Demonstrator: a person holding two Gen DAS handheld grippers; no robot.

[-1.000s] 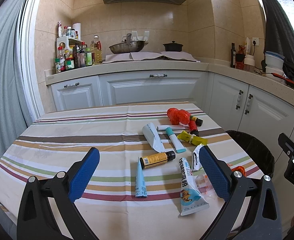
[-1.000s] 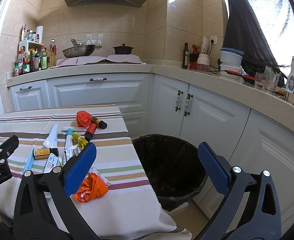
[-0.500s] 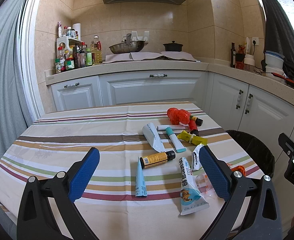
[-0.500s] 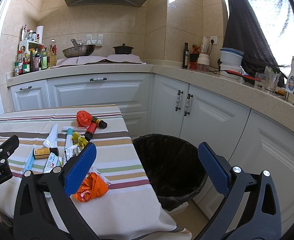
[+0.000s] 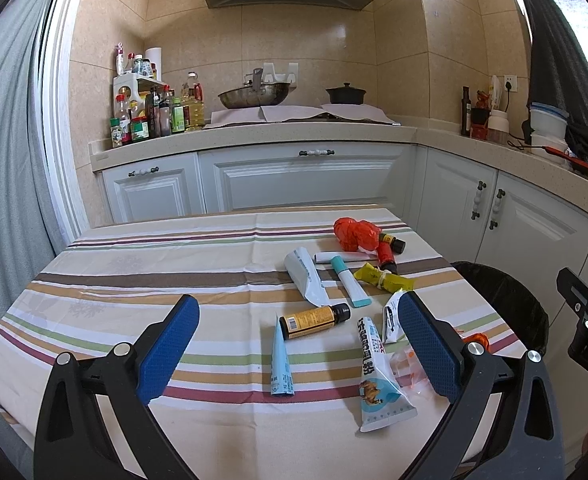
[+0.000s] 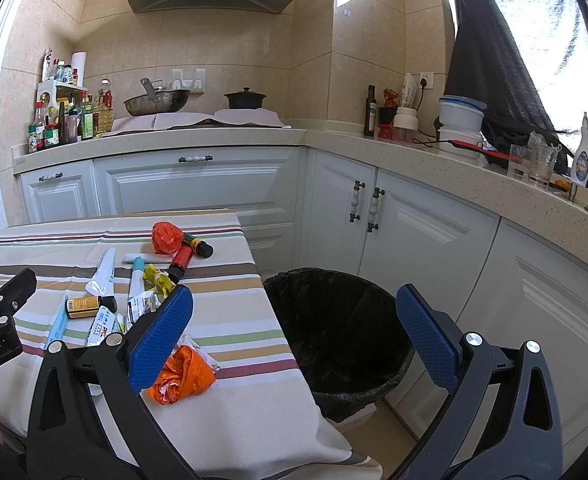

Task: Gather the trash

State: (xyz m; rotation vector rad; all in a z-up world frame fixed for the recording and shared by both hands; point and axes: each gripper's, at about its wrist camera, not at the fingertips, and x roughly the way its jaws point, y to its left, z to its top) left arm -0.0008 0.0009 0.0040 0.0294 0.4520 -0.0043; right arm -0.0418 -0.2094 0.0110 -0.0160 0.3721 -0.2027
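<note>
**Above the table: no change, collection not started**

Left wrist view: left gripper (image 5: pixel 294 350) holds position as before, fingers spread, empty; trash (image 5: pixel 313 316) untouched on tablecloth (image 5: pixel 134 272).

Right wrist view: right gripper (image 6: pixel 294 334) likewise unchanged, spread, empty, near bin (image 6: pixel 333 320).

I see a table (image 5: pixel 142 276) under a striped cloth (image 5: pixel 114 320), with the litter gathered toward its right side. At the far end a red bag (image 5: pixel 351 232) touches two small bottles (image 5: pixel 385 254). Nearer lie a white tube (image 5: pixel 303 276), a teal-capped stick (image 5: pixel 349 286) and a yellow wrapper (image 5: pixel 381 278). An amber bottle (image 5: pixel 313 321) lies just beside a blue tube (image 5: pixel 281 364) and a printed tube (image 5: pixel 375 380). By the right edge sits an orange bag (image 6: pixel 184 376), I think crumpled plastic.
</note>
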